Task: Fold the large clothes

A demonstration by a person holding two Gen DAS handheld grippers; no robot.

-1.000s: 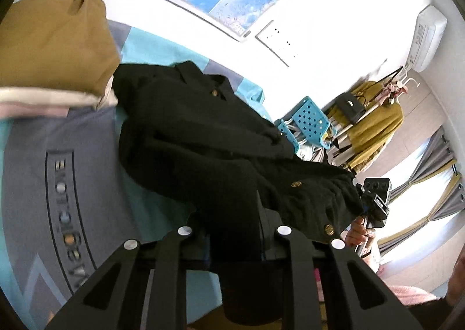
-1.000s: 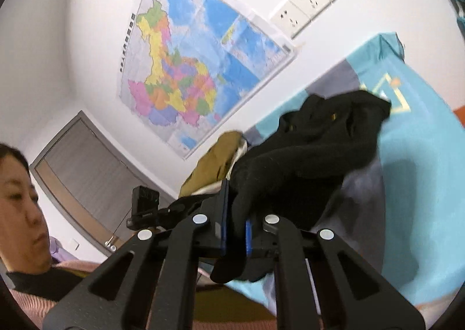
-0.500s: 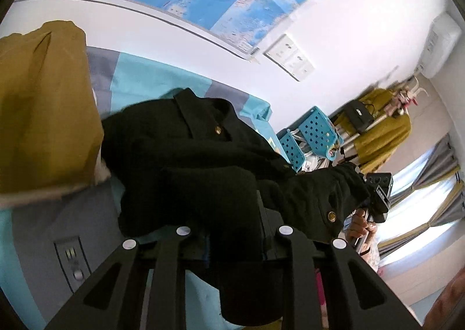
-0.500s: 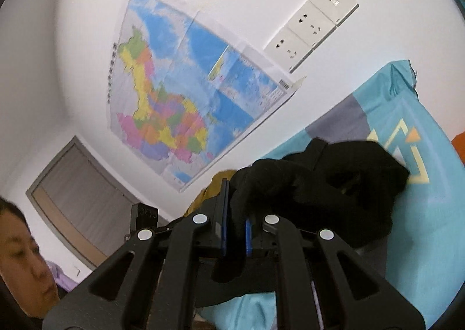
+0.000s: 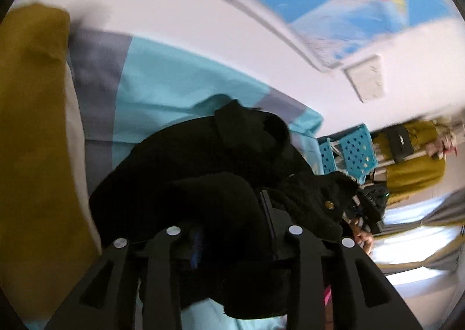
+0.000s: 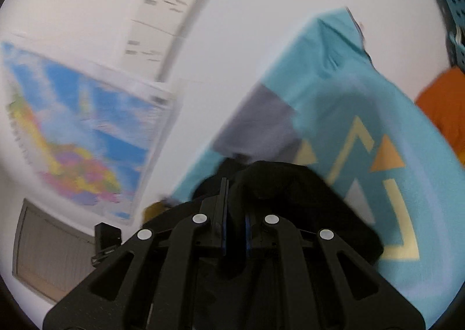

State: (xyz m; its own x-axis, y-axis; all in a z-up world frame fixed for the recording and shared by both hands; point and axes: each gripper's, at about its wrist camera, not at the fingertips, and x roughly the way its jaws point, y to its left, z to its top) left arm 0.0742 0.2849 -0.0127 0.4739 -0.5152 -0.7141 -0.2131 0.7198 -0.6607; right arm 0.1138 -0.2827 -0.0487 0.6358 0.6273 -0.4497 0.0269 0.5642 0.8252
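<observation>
Black wool, bunched and thick, is what both wrist views are full of: the black coat (image 5: 221,173) sits in a heap on the teal and grey bed cover (image 5: 174,80), with a brass button (image 5: 330,204) showing on the flap nearest the right gripper (image 6: 234,231).

Right side first: its fingers are pinched almost shut on a fold of the coat, cloth squeezed between the blue pads (image 6: 247,231), a firm grip by the look of it. Over on the left gripper (image 5: 232,240), the jaws have just been opening, and a fat roll of coat sits between the fingers; from this view I cannot say whether the pads press on it or it merely lies there.

Both pictures are smeared, so everything is on the move. My read is that a fold is being carried across and laid down. To do it well, the two held edges should land level with each other, so the fold line runs straight. Keep the cloth low over the bed cover, so the heavy fabric does not flop back. The left should let go only once its edge rests flat. Watch the mustard garment (image 5: 32,132) stacked just beside the coat: drift that way and the coat lands on it.
</observation>
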